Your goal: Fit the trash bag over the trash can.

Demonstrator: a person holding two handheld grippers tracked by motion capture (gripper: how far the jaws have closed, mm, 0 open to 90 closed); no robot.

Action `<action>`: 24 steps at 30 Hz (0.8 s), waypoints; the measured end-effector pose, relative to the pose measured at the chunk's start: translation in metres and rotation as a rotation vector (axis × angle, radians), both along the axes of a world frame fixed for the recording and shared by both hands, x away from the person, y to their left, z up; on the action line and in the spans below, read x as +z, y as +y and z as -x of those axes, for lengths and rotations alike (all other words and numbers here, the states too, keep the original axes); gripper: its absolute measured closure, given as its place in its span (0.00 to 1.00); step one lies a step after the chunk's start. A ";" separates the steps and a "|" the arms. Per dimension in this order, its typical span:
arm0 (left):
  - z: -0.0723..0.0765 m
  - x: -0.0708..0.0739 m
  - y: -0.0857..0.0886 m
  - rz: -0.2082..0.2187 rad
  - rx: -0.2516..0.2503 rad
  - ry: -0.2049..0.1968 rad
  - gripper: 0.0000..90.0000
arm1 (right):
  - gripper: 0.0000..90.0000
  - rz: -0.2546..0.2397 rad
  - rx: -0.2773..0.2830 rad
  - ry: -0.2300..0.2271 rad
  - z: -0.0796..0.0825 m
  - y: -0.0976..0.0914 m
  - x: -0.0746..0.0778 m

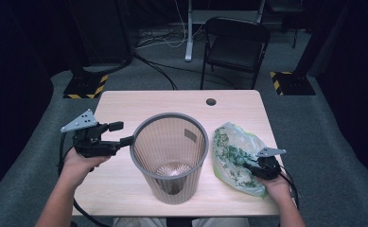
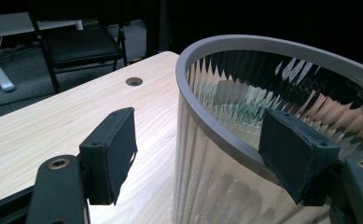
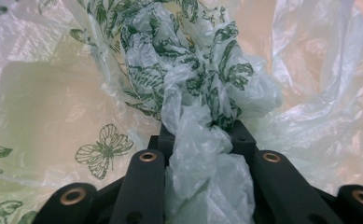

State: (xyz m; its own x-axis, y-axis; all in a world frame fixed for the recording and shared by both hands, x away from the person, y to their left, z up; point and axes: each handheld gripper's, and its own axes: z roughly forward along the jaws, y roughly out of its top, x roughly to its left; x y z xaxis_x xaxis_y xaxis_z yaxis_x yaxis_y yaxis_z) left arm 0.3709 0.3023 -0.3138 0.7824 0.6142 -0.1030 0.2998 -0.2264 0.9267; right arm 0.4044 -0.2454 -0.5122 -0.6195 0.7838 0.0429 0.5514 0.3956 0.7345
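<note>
We see a light wooden desk (image 1: 125,189) with a ribbed, translucent wastebasket (image 1: 170,156) standing upright near its middle, its grey rim (image 2: 226,140) facing up. To its right, close beside it, lies a thin plastic bag (image 1: 233,158) printed with green leaves and butterflies, crumpled and spread flat on the desk near the right edge. Our left gripper (image 1: 120,134) sits at the basket's left side, level with the rim. In the left gripper view its jaws stand spread, one pad outside the wall over the bare desk and the other inside the basket, so the rim passes between them; the inner pad (image 2: 293,154) lies right against the rim, while the outer pad (image 2: 111,149) stands clear of the ribbed wall, so the jaws straddle the rim without pinching it. Our right gripper (image 1: 255,166) rests low on the bag's near right part, the hand behind it at the desk's front right corner. In the right gripper view its jaws are pressed in on a bunched fold of the bag (image 3: 202,116), the film gathered tight between them and puffing out above, with the rest of the bag spread behind it. A round cable hole (image 1: 211,101) marks the far side of the desk, and a black folding chair (image 1: 236,47) stands on the grey floor beyond.
</note>
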 end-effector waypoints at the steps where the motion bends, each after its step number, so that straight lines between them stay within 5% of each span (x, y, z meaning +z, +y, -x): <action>1: 0.000 0.000 0.000 -0.004 0.000 -0.001 0.30 | 0.82 -0.006 0.002 -0.004 0.001 0.000 0.002; 8: -0.001 0.001 -0.003 -0.009 -0.002 -0.008 0.31 | 0.82 -0.064 -0.023 -0.058 0.008 -0.007 0.019; 16: 0.001 0.002 -0.004 -0.011 -0.003 -0.021 0.31 | 0.82 -0.071 -0.029 -0.086 0.014 -0.009 0.035; 24: -0.003 0.001 -0.008 -0.022 -0.017 -0.023 0.32 | 0.82 -0.115 -0.011 -0.123 0.022 -0.008 0.068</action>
